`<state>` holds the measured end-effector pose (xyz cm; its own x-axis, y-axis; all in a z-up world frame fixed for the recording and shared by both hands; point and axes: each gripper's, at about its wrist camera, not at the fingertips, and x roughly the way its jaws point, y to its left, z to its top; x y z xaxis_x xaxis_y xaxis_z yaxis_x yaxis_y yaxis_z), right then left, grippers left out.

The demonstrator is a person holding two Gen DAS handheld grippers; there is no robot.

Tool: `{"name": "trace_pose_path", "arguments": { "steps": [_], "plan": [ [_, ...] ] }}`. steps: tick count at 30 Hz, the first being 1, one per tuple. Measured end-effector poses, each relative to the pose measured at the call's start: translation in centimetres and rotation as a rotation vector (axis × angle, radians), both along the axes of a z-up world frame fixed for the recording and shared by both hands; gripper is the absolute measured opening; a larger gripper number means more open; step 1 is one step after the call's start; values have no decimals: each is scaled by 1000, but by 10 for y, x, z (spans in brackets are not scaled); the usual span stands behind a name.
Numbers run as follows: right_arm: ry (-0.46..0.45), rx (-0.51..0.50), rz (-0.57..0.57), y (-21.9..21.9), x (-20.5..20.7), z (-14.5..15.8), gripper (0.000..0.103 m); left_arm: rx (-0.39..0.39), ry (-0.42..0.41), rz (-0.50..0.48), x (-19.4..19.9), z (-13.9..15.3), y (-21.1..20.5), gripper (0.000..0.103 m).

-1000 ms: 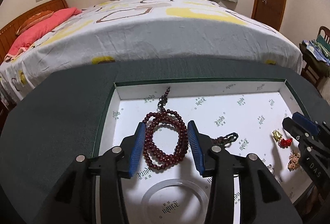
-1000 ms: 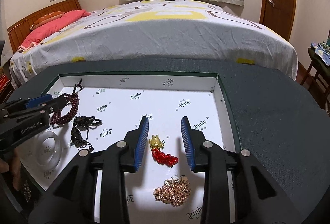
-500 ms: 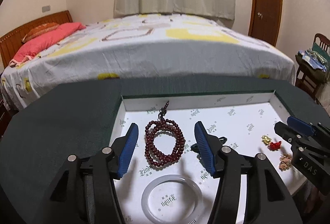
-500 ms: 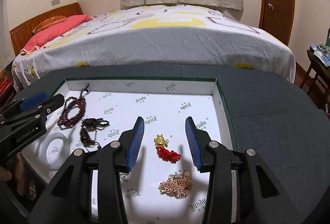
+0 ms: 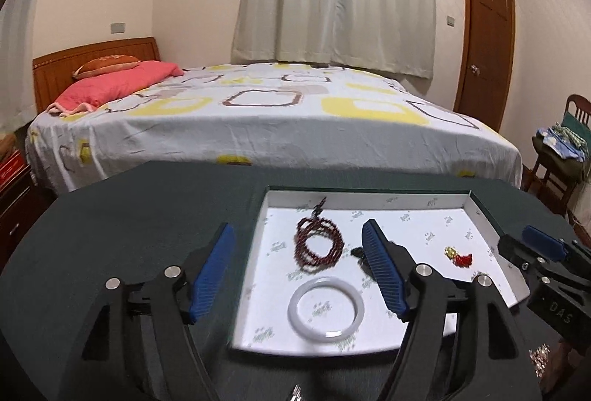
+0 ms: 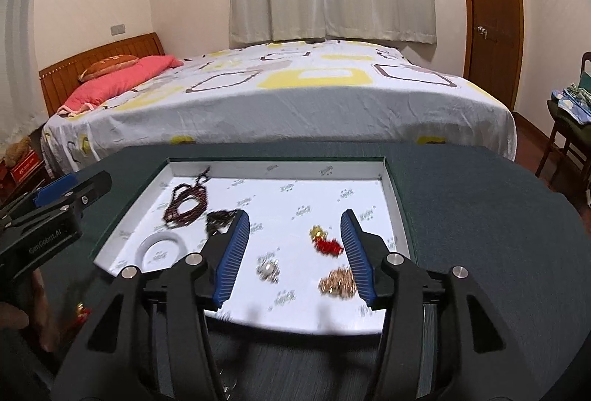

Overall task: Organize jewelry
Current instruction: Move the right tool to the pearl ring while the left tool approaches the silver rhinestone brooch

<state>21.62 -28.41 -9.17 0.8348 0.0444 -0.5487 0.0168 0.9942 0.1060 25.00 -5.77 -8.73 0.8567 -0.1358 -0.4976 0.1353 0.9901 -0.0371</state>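
Warm, dim indoor light; fisheye bending and dark corners; motion blur throughout.

- I saw the table top (image 6: 480, 216) covered in dark green cloth, matt and finely rough.
- The tray (image 6: 280, 169) looked like smooth white card, its floor printed paper.
- The bangle (image 5: 326, 308) near me was glossy, milky white and smooth.
- The bead strand (image 5: 317, 246) showed dark red, polished beads.
- The chain heap (image 6: 338, 283) on the right glinted like gold-toned metal.
- The red charm (image 6: 325, 241) had a shiny gold-coloured top.
- My left gripper (image 5: 297, 270) and right gripper (image 6: 291, 253) wore ribbed blue pads on matt black plastic, with bright metal screw heads.
- Far off, the bed sheet (image 5: 280, 120) was creased cloth; the headboard (image 5: 92, 63) and door (image 5: 484, 43) were varnished wood.
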Motion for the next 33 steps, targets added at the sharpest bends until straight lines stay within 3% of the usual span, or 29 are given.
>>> {"name": "trace_pose_path", "arguments": {
  "steps": [16,26,28,30,33],
  "plan": [
    [120,-6,88,40,-57,-34,50,30,107,54,-67,-33,26,70],
    [252,-15,107,52,-48,-62,49,52,171,60,-79,-54,34,70],
    [273,-14,114,53,-47,-66,48,48,178,56,-79,-56,34,70],
    [290,-16,119,54,-46,-68,38,51,181,50,-81,-57,32,70],
    [302,-22,124,54,-47,-69,33,56,184,36,-82,-58,28,70]
  ]
}}
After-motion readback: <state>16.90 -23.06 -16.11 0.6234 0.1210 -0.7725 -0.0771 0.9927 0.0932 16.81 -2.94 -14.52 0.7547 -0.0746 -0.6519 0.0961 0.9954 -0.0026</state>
